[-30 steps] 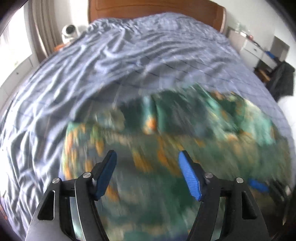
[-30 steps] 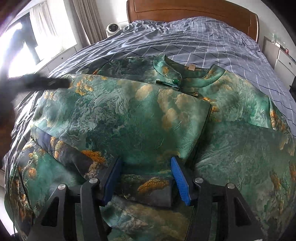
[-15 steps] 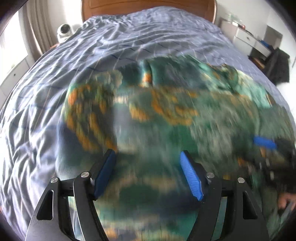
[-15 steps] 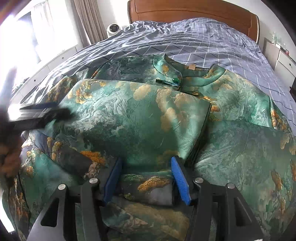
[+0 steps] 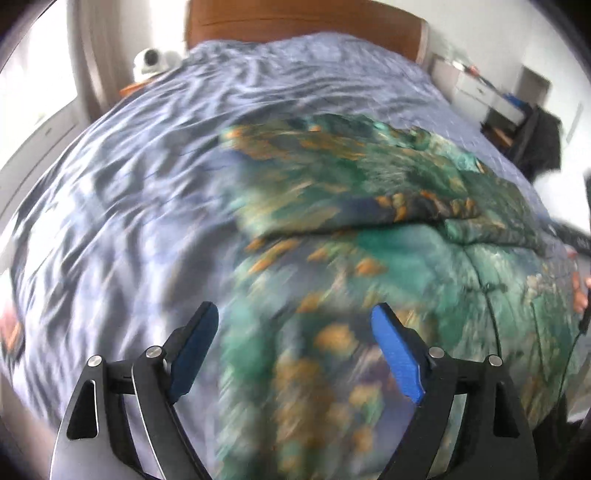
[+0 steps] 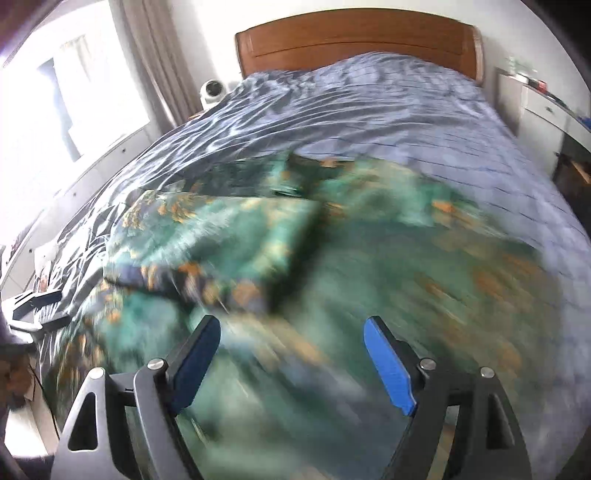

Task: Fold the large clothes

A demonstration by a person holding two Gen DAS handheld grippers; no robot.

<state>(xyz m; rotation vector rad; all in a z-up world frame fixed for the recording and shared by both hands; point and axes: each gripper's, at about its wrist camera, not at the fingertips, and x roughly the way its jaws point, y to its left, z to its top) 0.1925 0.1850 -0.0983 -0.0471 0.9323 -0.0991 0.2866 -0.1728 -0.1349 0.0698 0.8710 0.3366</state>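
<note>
Garment (image 5: 388,206), green with orange-gold print, lies spread on the bed (image 5: 129,206), over a blue-grey checked cover. Left wrist view: heavy motion blur. Garment fills the centre and right of the frame, a folded layer lying across its far part with a dark edge running left to right. Left gripper (image 5: 295,347) hovers above the near part of the garment, blue fingers (image 5: 397,354) spread wide apart, nothing between them, fabric below too blurred to tell contact. Bare bed cover to the left. Wooden headboard (image 5: 303,20) at the far end, a white round camera-like device (image 5: 149,61) at far left beside it, white drawers (image 5: 476,86) at far right, dark clothing (image 5: 539,140) hanging near them. At the right edge a bit of a hand (image 5: 580,295), partly cut off. Right wrist view: also blurred. Right gripper (image 6: 291,350) over the near centre of the garment (image 6: 236,236), blue fingers (image 6: 388,362) wide apart and holding nothing. Folded panel sits left of centre, collar area farther back, hard to make out. Other gripper's dark tips show at the left edge near the bed side, state unclear from here. Headboard (image 6: 354,40) far, curtain (image 6: 155,59) and bright window (image 6: 55,92) at far left, white device (image 6: 212,90) beside the bed.
</note>
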